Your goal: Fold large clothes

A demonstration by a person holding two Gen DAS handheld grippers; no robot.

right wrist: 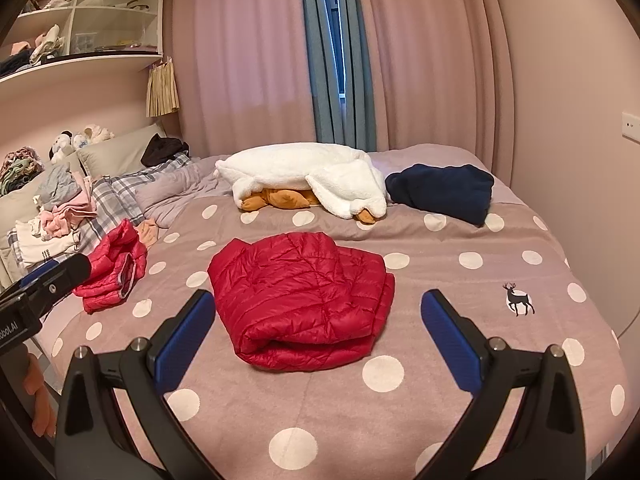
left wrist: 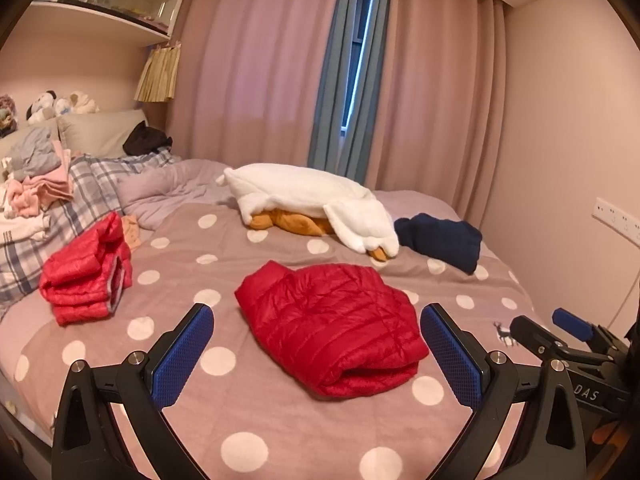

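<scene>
Red jacket (right wrist: 300, 296) folded, long axis left-right | left gripper (left wrist: 316, 356) agape | right gripper (right wrist: 316, 344) agape

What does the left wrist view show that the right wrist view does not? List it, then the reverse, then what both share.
Only the left wrist view: the strip of wall sockets at the right and the right gripper seen from the side.

Only the right wrist view: the whole deer print on the bedspread, a single wall switch, and deeper shelf compartments.

Both: the folded red jacket in the middle, the pink-red jacket to the left, the white fleece, the navy garment, and open fingers holding nothing.
</scene>
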